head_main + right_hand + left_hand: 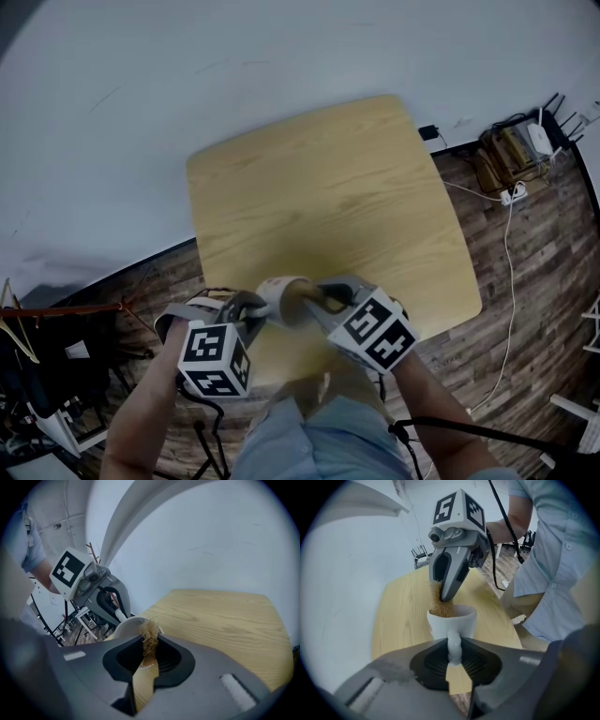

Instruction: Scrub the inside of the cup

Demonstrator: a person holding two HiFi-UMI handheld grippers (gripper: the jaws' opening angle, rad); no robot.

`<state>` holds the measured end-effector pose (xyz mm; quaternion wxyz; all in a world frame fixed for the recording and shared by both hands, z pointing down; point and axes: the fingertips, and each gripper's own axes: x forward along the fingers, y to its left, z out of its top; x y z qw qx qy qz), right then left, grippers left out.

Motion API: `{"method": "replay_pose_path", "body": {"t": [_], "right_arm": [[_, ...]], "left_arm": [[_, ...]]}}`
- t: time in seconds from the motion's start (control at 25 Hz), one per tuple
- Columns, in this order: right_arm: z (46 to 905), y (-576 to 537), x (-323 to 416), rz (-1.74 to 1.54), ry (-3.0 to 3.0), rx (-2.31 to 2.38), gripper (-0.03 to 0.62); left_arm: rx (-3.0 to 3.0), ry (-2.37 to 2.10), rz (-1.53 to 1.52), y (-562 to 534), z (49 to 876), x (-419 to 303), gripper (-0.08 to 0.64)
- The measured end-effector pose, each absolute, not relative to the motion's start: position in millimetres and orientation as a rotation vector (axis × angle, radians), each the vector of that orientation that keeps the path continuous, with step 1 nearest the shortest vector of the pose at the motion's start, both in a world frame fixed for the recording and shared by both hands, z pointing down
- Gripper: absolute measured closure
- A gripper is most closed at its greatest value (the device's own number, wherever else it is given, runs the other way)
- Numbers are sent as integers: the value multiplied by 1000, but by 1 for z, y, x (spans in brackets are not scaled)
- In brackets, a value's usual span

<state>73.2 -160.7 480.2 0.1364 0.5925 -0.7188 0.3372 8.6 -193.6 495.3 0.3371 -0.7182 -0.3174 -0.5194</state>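
A white cup (281, 298) hangs over the near edge of the wooden table (328, 187), tipped on its side in the head view. My left gripper (454, 654) is shut on the cup's handle (454, 645), with the cup body (461, 622) just past the jaws. My right gripper (149, 649) is shut on a tuft of brown scrubbing fibre (150, 637). In the left gripper view the right gripper (444, 595) comes down from above and the fibre (437, 604) reaches into the cup's mouth. The right gripper view shows the cup rim (124, 626) right behind the fibre.
The tabletop beyond the cup is bare wood, with a pale wall behind it. Cables and a power strip (514, 193) lie on the plank floor at the right. A dark rack (47, 356) stands at the left. The person's torso is close behind both grippers.
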Motion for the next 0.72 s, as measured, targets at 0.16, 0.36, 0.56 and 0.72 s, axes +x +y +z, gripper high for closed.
{"method": "replay_pose_path", "body": {"t": [0.16,0.36,0.56,0.72], "right_arm": [[490,-149,69,995,-2046,1700,537],[496,-139,56,1028,-2029,1668,537],[493,-140,30,1062,-2092,1611,537],[481,-152,20,1075,-2174,1619,537]], "left_arm": [[-1874,-823,-1355,-193,495,7,491],[-1868,-819,-1349,-193,494,8,491],[-1845,-818,-1340,-191,495,8,491],[-1835,-820,-1335,-189,497,7,491]]}}
